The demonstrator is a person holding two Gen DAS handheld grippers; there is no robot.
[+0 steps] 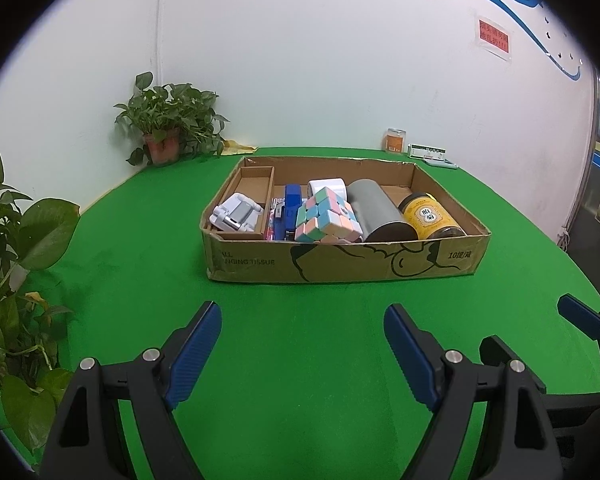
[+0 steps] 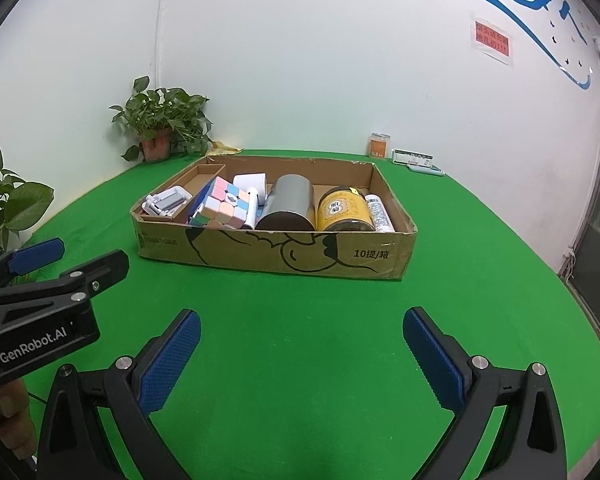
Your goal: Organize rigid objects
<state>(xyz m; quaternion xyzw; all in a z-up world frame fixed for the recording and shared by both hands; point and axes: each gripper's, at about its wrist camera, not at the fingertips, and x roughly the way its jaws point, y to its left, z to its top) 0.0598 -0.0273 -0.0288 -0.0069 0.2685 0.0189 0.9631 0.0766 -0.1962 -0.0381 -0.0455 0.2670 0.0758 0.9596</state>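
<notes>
1. Both tongs sit nearest the cameras, over the bare front part of the green table [image 1: 300, 340]: the left gripper [image 1: 302, 354] has its jaws spread wide with nothing between the blue pads, and the right gripper [image 2: 301, 356] is likewise released and empty.
2. Neither touches anything; each hangs well apart from the cardboard box [image 1: 340, 264], which stands toward the middle of the table, its long printed wall facing the tongs.
3. Inside the box, from its left end: a small cardboard divider tray [image 1: 256, 178] holding a white folding stand [image 1: 238, 216], then a blue stapler [image 1: 292, 204], a pastel puzzle cube [image 1: 326, 216] with a white roll [image 1: 328, 186] behind it, a grey cylinder [image 1: 380, 212] lying on its side, and a yellow-labelled jar [image 1: 430, 216]. The right wrist view also shows a white bottle [image 2: 380, 212] against the right wall.
4. As I judge it, the sorting looks essentially done: every rigid item seen is already boxed, and none lies loose on the front or middle of the table.
5. Left over, at most: an orange can [image 1: 395, 141] and a flat carton [image 1: 426, 152] at the far edge, near the wall. Whether they belong to the task cannot be told.
</notes>
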